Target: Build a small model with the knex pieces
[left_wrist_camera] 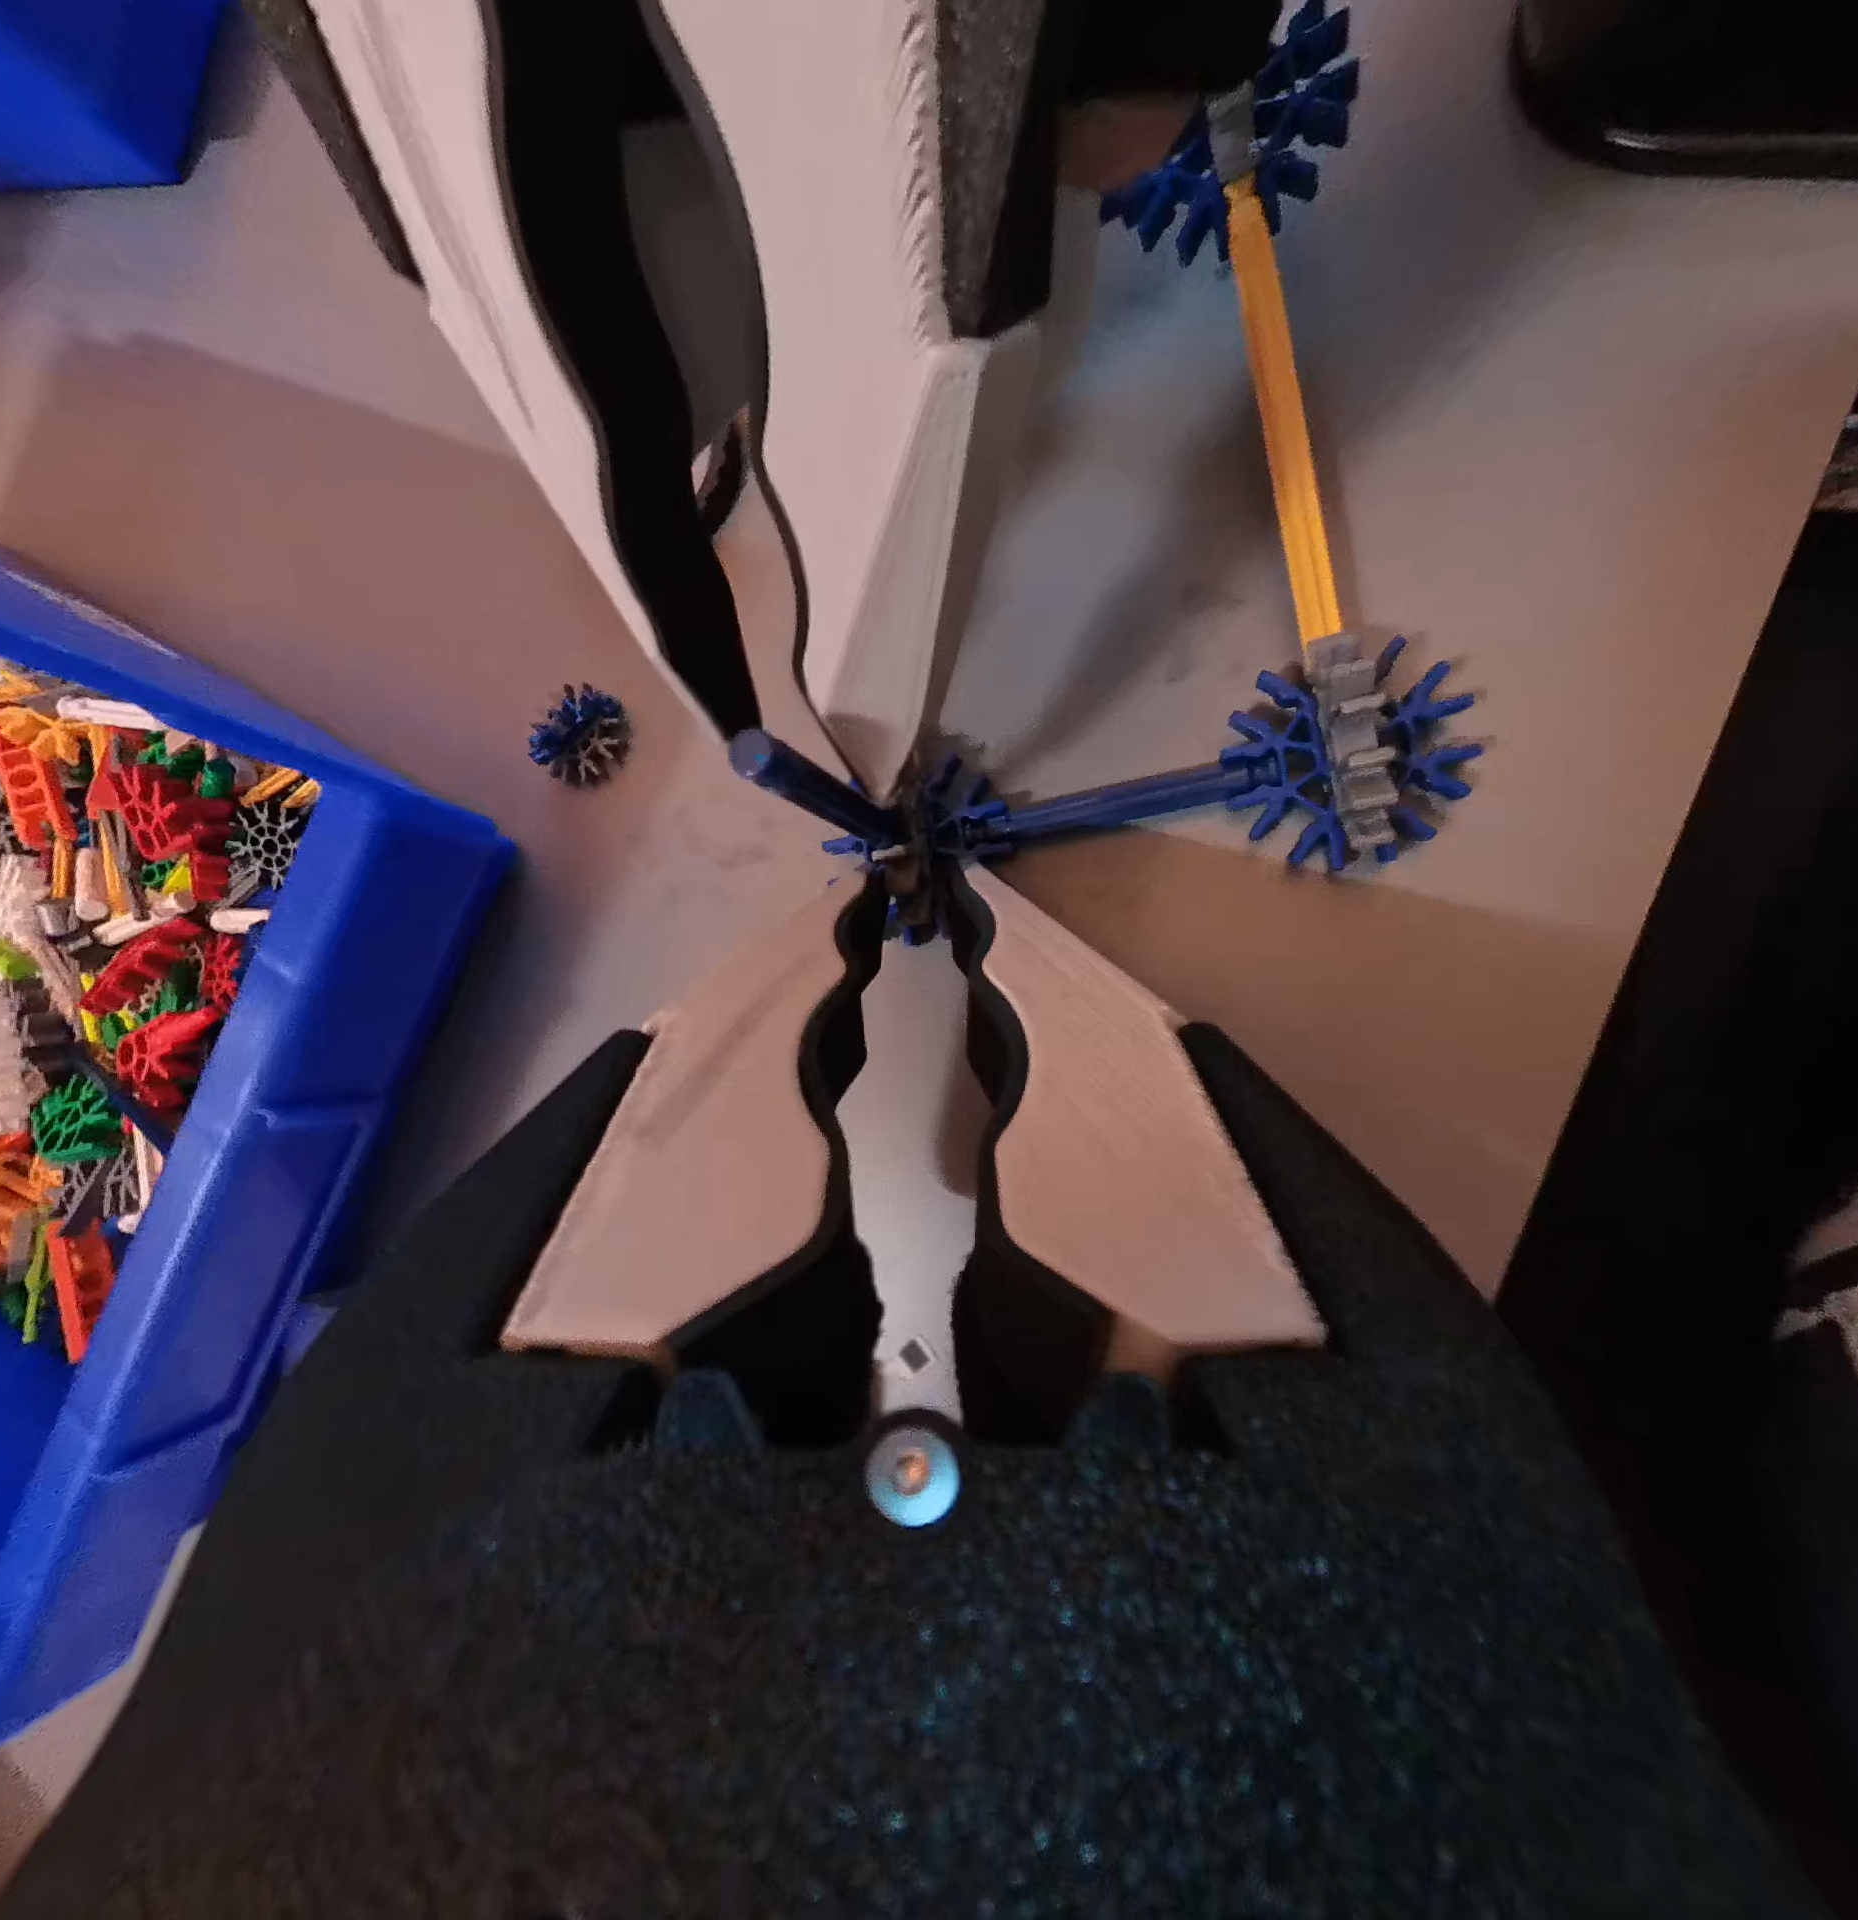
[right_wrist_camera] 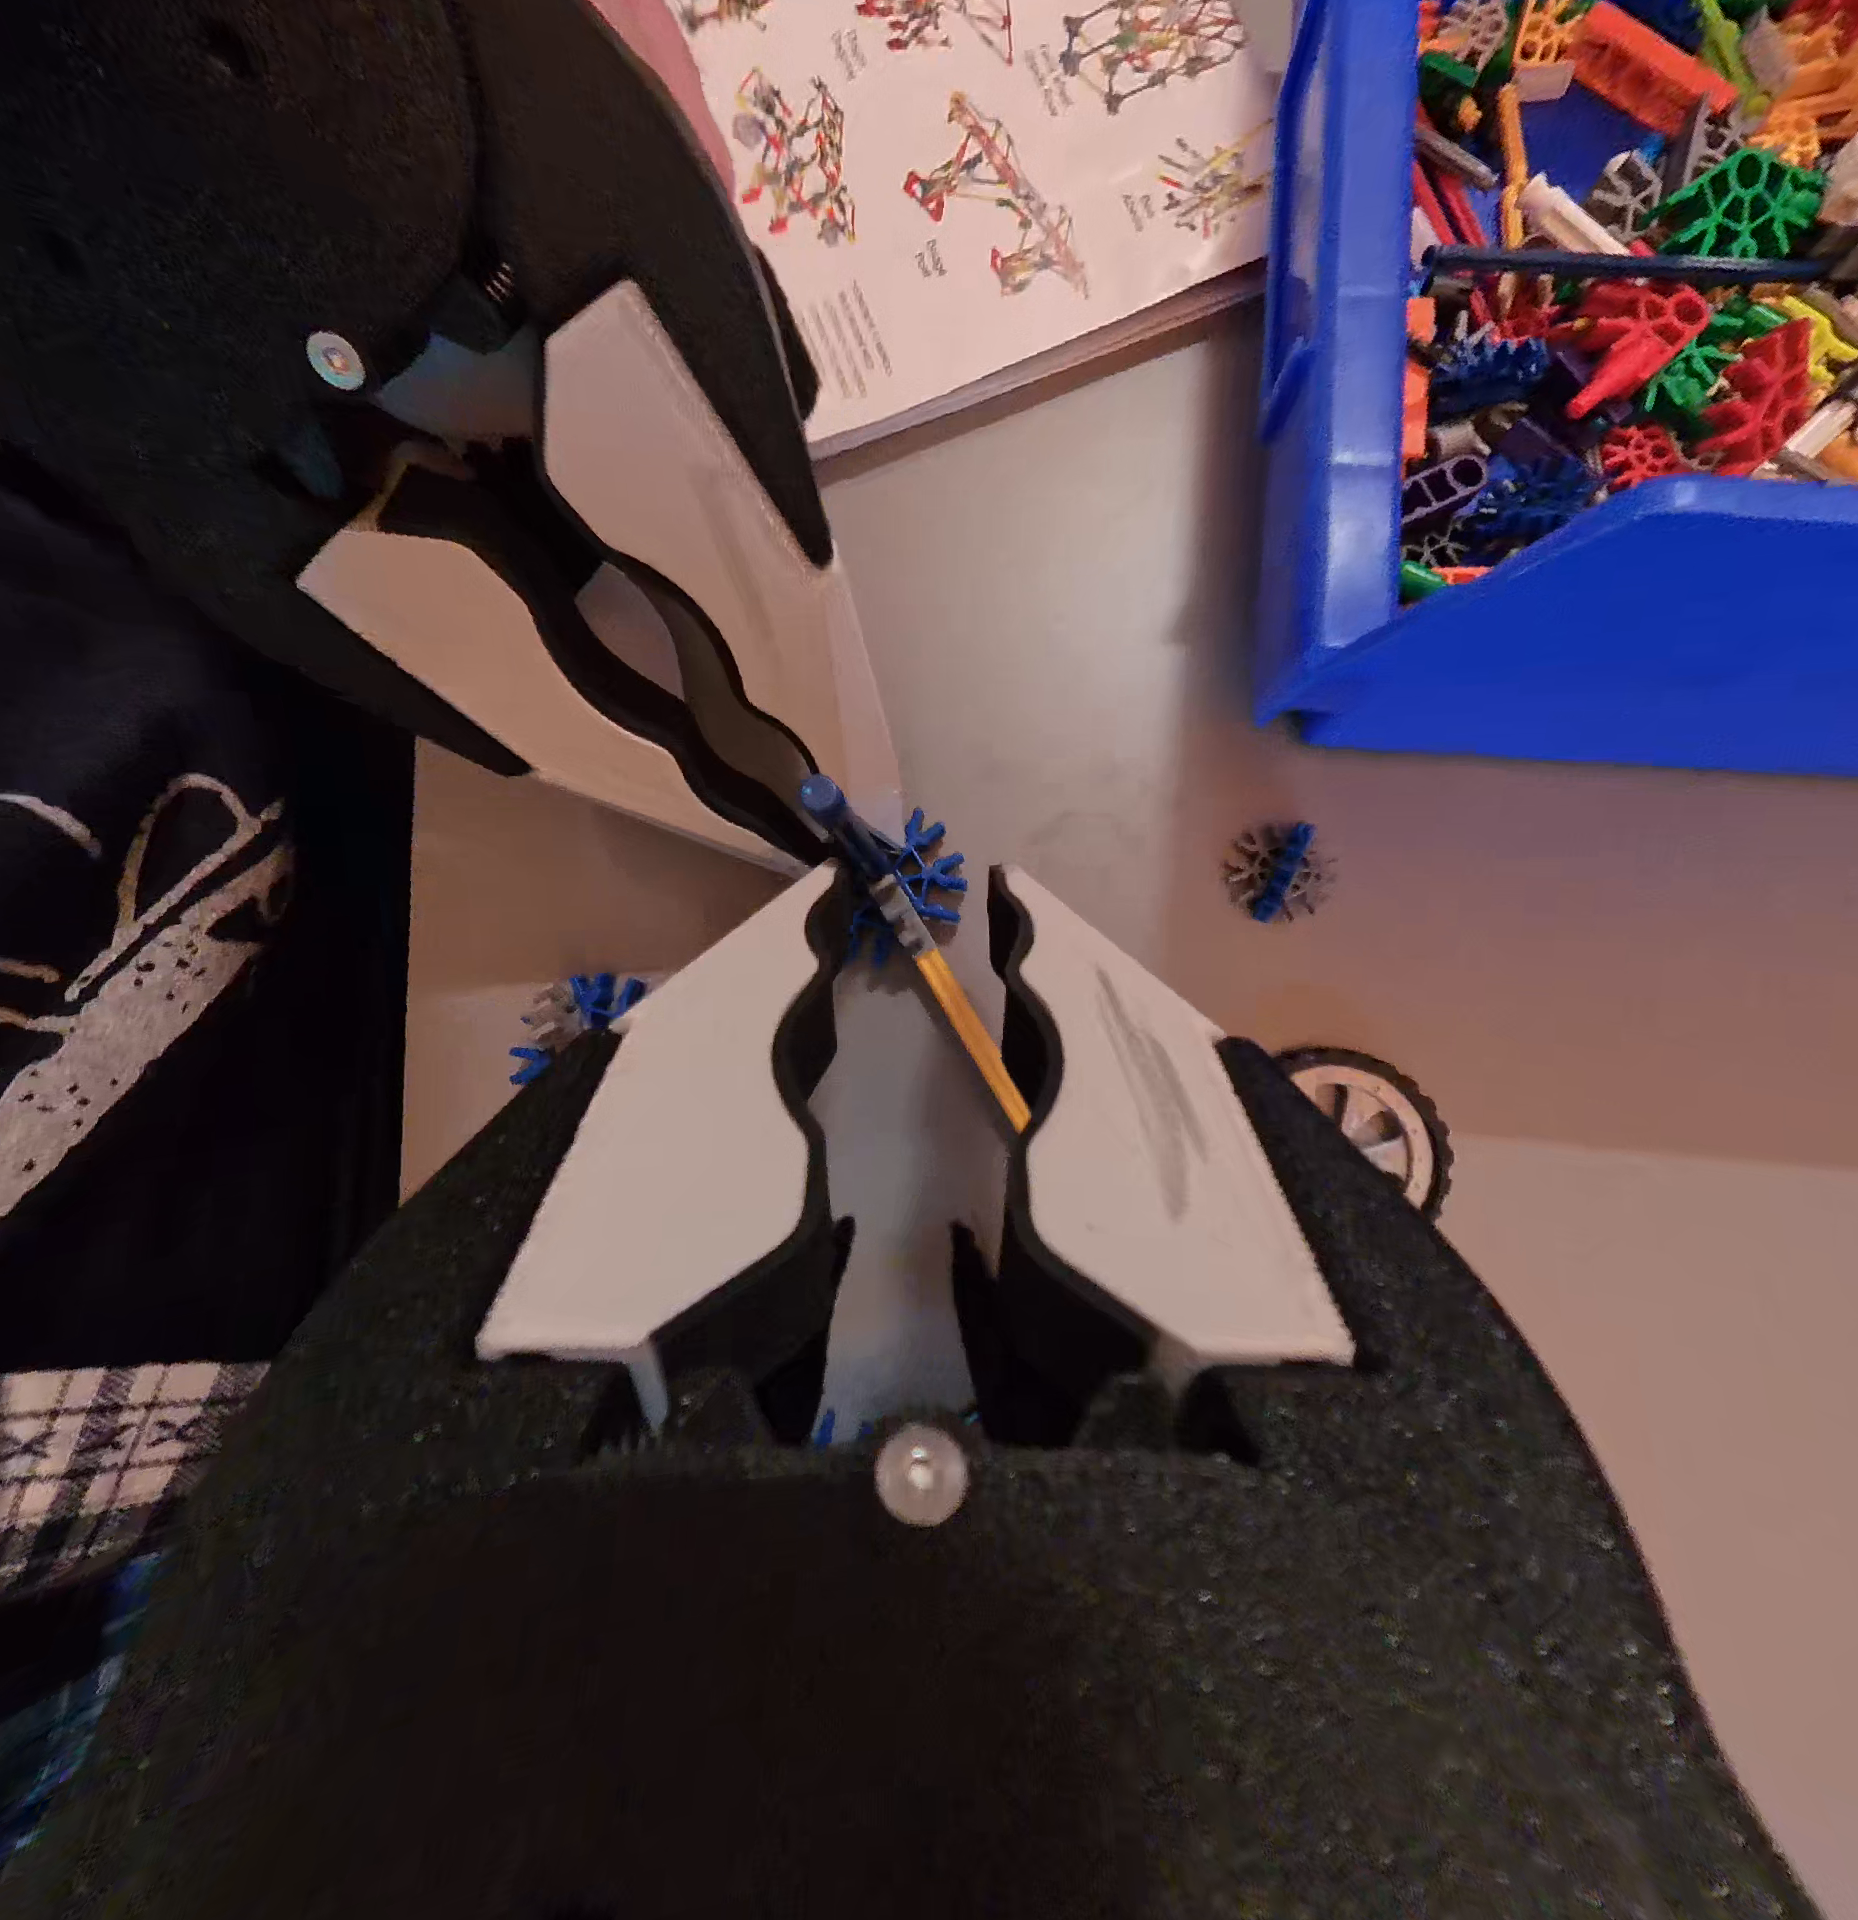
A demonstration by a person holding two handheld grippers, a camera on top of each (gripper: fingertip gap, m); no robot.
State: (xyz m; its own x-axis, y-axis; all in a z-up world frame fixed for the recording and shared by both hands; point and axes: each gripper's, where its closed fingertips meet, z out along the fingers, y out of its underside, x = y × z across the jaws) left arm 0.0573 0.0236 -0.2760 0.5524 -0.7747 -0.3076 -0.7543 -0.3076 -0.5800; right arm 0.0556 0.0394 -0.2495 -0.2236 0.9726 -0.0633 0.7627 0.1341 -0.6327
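Left gripper [left_wrist_camera: 917,883]: two pale wedge-shaped plastic fingers [left_wrist_camera: 717,1153], flat-faced, each edged on its inner side with a wavy black rubber pad. The body behind them is black, coarse and speckled like foam. One round silver screw [left_wrist_camera: 909,1477] sits at the centre, with a small grey square marker just above it.

Right gripper [right_wrist_camera: 909,883]: same build and its own round silver screw [right_wrist_camera: 921,1475]; the right-hand finger [right_wrist_camera: 1164,1153] carries a grey smudge.

The person wears a black garment with a white print [right_wrist_camera: 125,935] and plaid cloth [right_wrist_camera: 63,1455].
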